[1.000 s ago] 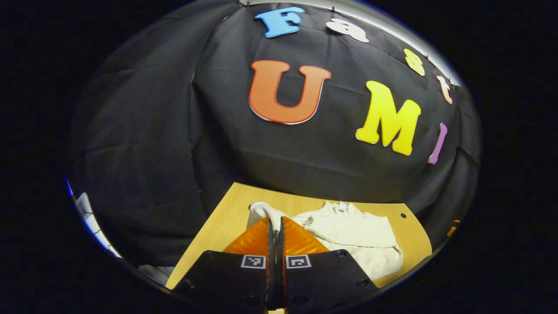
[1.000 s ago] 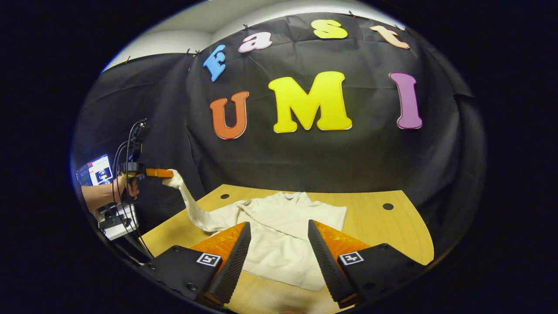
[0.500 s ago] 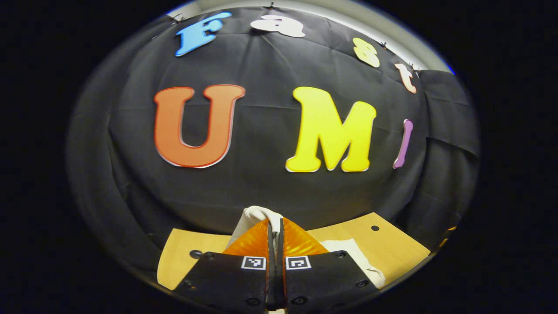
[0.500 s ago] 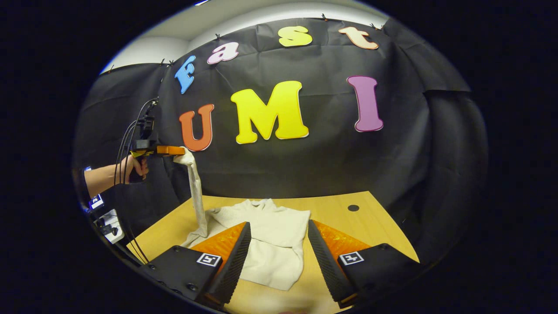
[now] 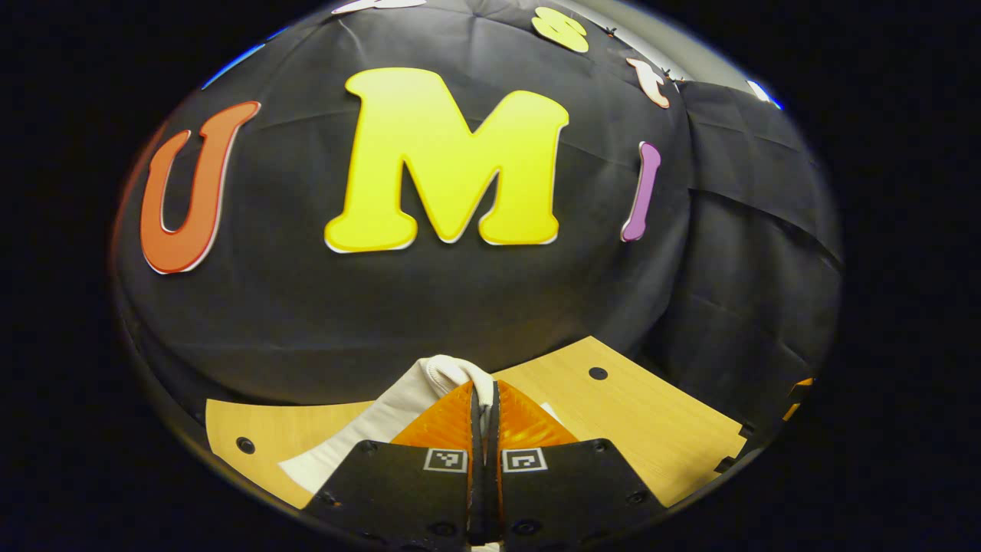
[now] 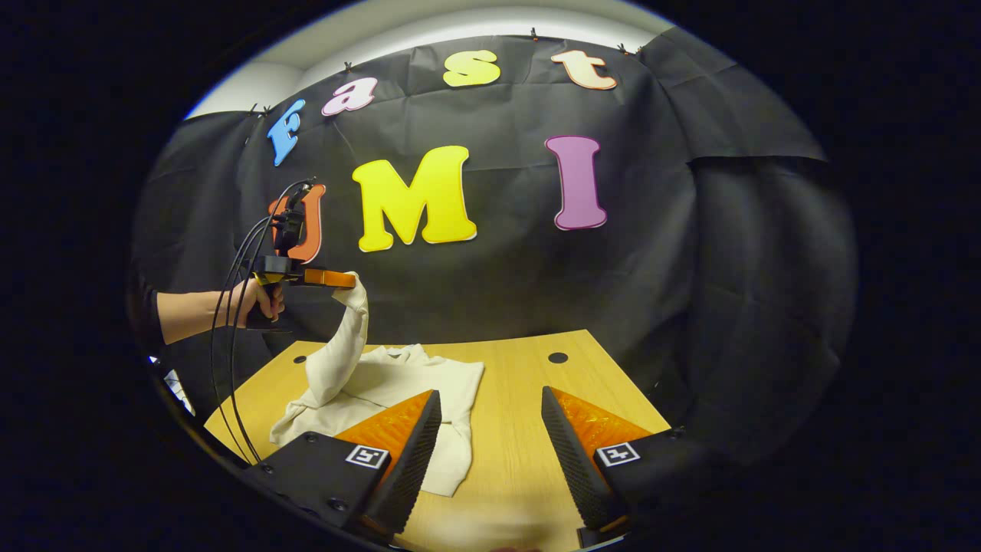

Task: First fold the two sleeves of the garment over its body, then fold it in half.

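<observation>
in the left gripper view the left gripper (image 5: 483,395) sits at the bottom centre, its fingers pressed together on the cuff of a cream sleeve (image 5: 452,373), which bulges out just above the tips. part of the sleeve trails down to the lower left over the wooden table (image 5: 659,429).

the right gripper view gives the wider scene: the whole cream garment (image 6: 414,383) lies on the left half of the table (image 6: 536,429), lower left of the frame, its collar toward the cloth wall and its hem toward the camera, so its long axis runs from near to far. the sleeve (image 6: 341,345) rises from the garment's left side, nearly upright with a slight bend, up to the left gripper (image 6: 345,280) in the left middle of the frame. that gripper is held level, pointing right, well above the table. a hand (image 6: 257,301) grips its handle, with the bare forearm reaching in level from the left edge and black cables looping down.

the right gripper (image 6: 490,429) at the bottom centre has its fingers spread wide apart, holding nothing, above the near table edge, with the garment's right hem behind its left finger.
</observation>
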### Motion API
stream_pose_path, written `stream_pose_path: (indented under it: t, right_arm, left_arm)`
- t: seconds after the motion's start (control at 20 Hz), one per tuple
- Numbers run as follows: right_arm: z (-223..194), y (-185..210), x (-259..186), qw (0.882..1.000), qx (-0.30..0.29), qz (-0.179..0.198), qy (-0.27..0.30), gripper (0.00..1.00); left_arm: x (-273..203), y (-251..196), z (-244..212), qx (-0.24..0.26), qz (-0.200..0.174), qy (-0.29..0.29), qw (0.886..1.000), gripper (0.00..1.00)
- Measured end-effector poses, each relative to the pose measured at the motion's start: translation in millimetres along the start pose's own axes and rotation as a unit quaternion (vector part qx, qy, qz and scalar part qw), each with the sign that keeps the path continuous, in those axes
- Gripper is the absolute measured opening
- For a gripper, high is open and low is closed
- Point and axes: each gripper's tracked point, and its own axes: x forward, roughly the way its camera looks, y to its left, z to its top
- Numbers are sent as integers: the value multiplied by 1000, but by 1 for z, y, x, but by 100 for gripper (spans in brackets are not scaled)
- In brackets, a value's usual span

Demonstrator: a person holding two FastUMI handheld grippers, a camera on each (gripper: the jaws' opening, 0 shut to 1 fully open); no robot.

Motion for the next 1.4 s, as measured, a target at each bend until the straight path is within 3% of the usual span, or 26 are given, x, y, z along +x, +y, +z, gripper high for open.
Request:
stream_pose_path:
  t: [0.25, 0.55, 0.85, 0.95, 1.0, 1.15, 1.2, 1.25, 1.35, 1.4]
  right_arm:
    - [-9, -25, -12, 999, 2, -35, 16, 83]
    - [-18, -40, -24, 997, 5, -69, 37, 83]
    - [-20, -38, -29, 996, -5, -81, 48, 83]
    - [-21, -38, -29, 995, -8, -82, 52, 83]
    - [-20, -37, -29, 995, -9, -83, 53, 83]
    - [-18, -30, -27, 996, -11, -77, 53, 83]
    - [-16, -26, -24, 996, -14, -73, 52, 83]
    - [-14, -23, -22, 996, -16, -69, 49, 83]
    - [-10, -15, -16, 997, -20, -60, 44, 83]
    - [-8, -9, -12, 998, -21, -53, 42, 82]
  left_arm:
    - [64, -48, -65, 11, -36, 63, 997, 3]
    - [126, -94, -161, 19, -54, 146, 988, 3]
    - [162, -105, -191, 54, -33, 159, 985, 4]
    - [169, -109, -194, 43, -36, 155, 986, 11]
    - [167, -115, -196, 34, -47, 157, 986, 19]
    - [155, -123, -191, 7, -51, 151, 987, 53]
    - [148, -120, -184, 1, -41, 139, 989, 62]
    - [140, -115, -174, -2, -27, 121, 992, 53]
    - [124, -104, -155, -18, -3, 81, 997, 66]
    - [110, -101, -149, -27, 5, 71, 997, 79]
